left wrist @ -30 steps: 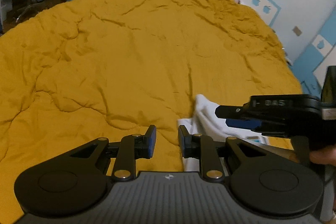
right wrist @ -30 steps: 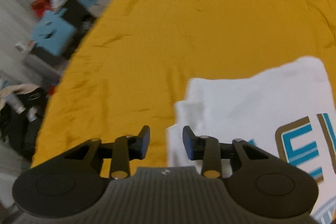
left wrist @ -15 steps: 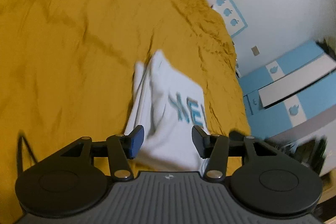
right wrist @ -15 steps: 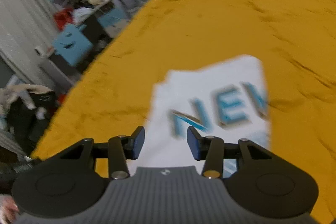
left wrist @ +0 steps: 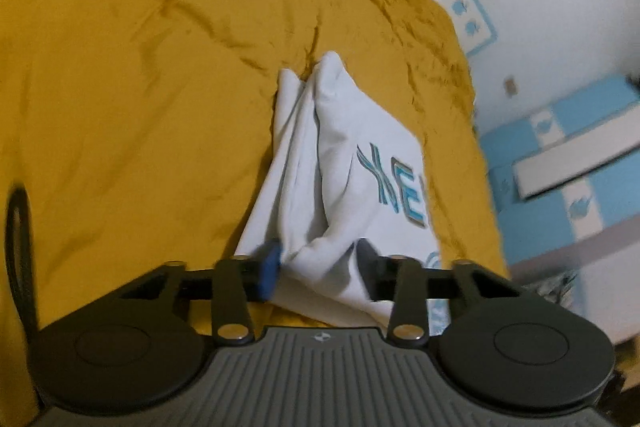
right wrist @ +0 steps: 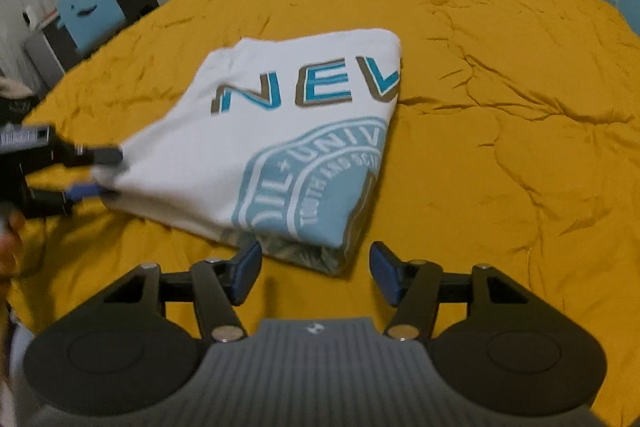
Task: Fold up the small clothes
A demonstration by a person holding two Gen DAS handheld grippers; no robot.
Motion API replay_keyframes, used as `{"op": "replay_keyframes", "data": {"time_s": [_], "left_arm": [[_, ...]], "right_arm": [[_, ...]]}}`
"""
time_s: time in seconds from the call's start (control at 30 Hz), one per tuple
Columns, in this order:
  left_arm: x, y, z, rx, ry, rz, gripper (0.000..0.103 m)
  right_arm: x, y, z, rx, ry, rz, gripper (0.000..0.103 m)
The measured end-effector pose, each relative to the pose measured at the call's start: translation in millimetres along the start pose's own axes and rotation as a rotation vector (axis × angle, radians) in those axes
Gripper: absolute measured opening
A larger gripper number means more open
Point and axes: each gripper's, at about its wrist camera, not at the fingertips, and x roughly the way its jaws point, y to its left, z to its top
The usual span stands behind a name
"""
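The folded white T-shirt (right wrist: pixel 280 131) lies on the yellow bedspread (right wrist: pixel 500 107), its near corner between the right hand-held gripper's (right wrist: pixel 316 273) spread fingers, while the left hand-held gripper (left wrist: pixel 318 269) straddles, perhaps pinching, a bunched corner.

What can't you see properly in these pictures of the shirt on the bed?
- The word on the white shirt: the fold cuts it off after NEV in the right wrist view.
- The round blue seal: partly folded under, small letters blurred.
- Whether the left tongs are pinching the cloth: in the left wrist view cloth lies between the fingers, but they look apart; in the right wrist view they are blurred.
- The shirt's underside: hidden against the yellow blanket.
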Motion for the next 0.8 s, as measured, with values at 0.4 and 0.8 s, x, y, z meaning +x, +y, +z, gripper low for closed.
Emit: {"op": "replay_keyframes", "data": {"time_s": [0.4,0.8], "left_arm": [[-40.3,-72.7,31.6,0.298,0.012,0.111,0.014],[25.7,-20.5,-3.9,0.32,0.09,0.323,0.017]], "right_arm": [[-0.9,-9.3,10.4,-0.001,-0.035,-0.011,0.003],[24.6,-14.0,-19.1,-0.015,0.04,0.006,0.0]]}}
